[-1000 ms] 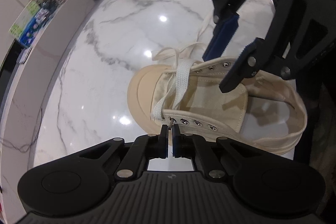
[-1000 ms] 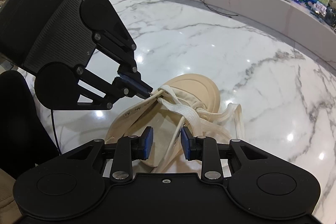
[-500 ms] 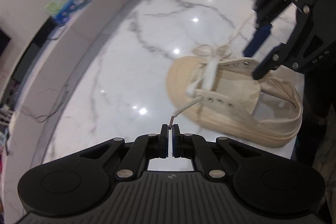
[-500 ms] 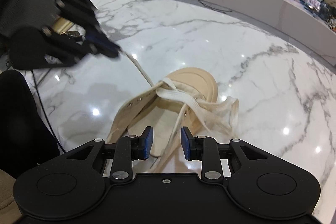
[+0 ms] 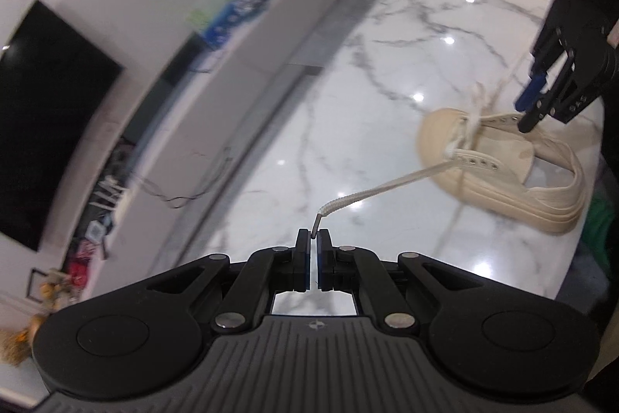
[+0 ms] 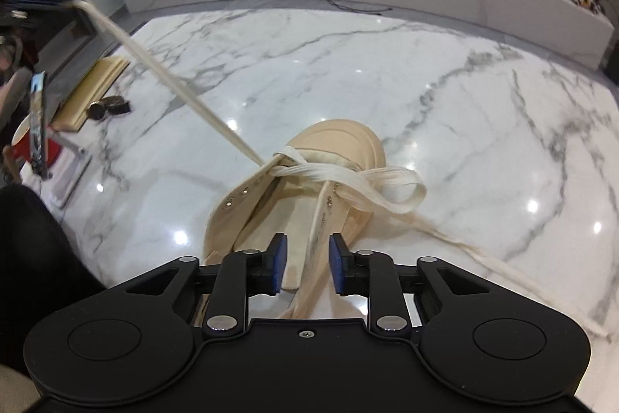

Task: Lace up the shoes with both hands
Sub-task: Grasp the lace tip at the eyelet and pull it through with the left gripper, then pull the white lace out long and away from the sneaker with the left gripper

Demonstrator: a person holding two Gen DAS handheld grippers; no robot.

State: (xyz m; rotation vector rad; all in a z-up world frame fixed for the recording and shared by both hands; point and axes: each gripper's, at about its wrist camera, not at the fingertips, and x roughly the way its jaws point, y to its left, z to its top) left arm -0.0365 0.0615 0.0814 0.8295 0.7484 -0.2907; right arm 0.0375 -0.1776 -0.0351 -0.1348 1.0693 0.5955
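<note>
Shoe: I find it lying on the marble table, toe away from my right gripper, laced only at the toe-end eyelets. The lace runs taut from a toe-end eyelet out to my left gripper, whose jaws are clamped tight on the metal tip. The right jaws stand narrow and are closing, the eyelet flap and tongue between them; no pad presses yet. I judge the step in hand to be drawing slack through. Next, I expect to steady the shoe and aim the tip at the next empty eyelet.
</note>
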